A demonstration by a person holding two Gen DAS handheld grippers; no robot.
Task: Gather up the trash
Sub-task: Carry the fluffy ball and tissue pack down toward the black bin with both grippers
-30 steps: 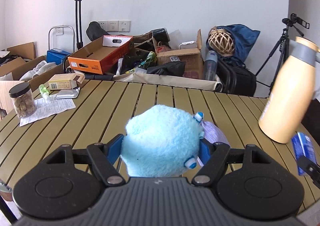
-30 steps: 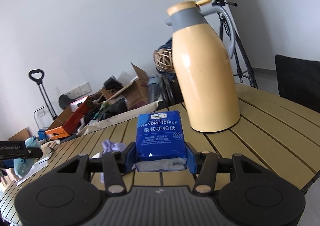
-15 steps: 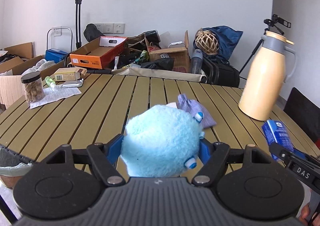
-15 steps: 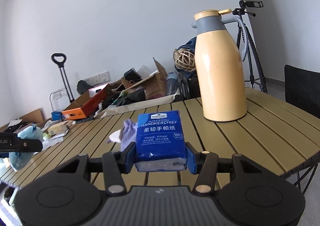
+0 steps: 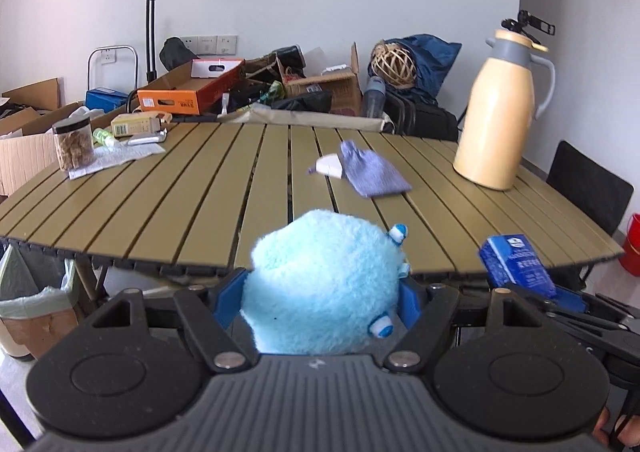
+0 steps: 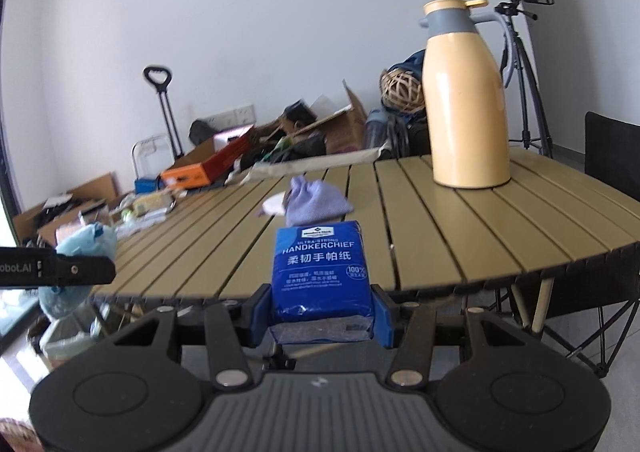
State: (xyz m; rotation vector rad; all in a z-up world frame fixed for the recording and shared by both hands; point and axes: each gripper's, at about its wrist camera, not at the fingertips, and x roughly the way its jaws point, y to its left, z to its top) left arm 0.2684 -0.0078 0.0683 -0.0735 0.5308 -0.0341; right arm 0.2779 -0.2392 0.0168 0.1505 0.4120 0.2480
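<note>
- Table [image 5: 168, 208]: a second ago both cameras looked across the slats from above them. Both have since pulled back past the near edge, which now crosses each view with the legs showing below it.
- Jug [image 5: 496, 120]: a second ago it filled the right edge of the left view, tilted by the lens. It now stands upright and smaller, far right on the table, well apart from both tongs.
- Bin [image 5: 36, 304]: lined with a pale bag, it has come into the left view at lower left, below the table edge.
- Plush toy [image 5: 320, 288]: light blue and fluffy, it sits between the blue pads of the left tongs [image 5: 316, 302]. The jaws are partly spread and pressed on its sides, same as a second ago, and it hangs just off the table's near edge.
- Tissue pack [image 6: 322, 272]: dark blue, held upright in the right tongs [image 6: 320, 316], whose jaws are closed on its lower sides as before. It reads "ULTRA-STRONG HANDKERCHIEF", a line of Chinese characters and "100%". The small logo on top is too small to read.
- Purple cloth [image 5: 372, 170]: it lies mid-table with a white scrap [image 5: 330, 168] touching its left end, farther from the tongs than before.
- Writing "obot.AI" shows on the left tongs' side in the right view.
</note>
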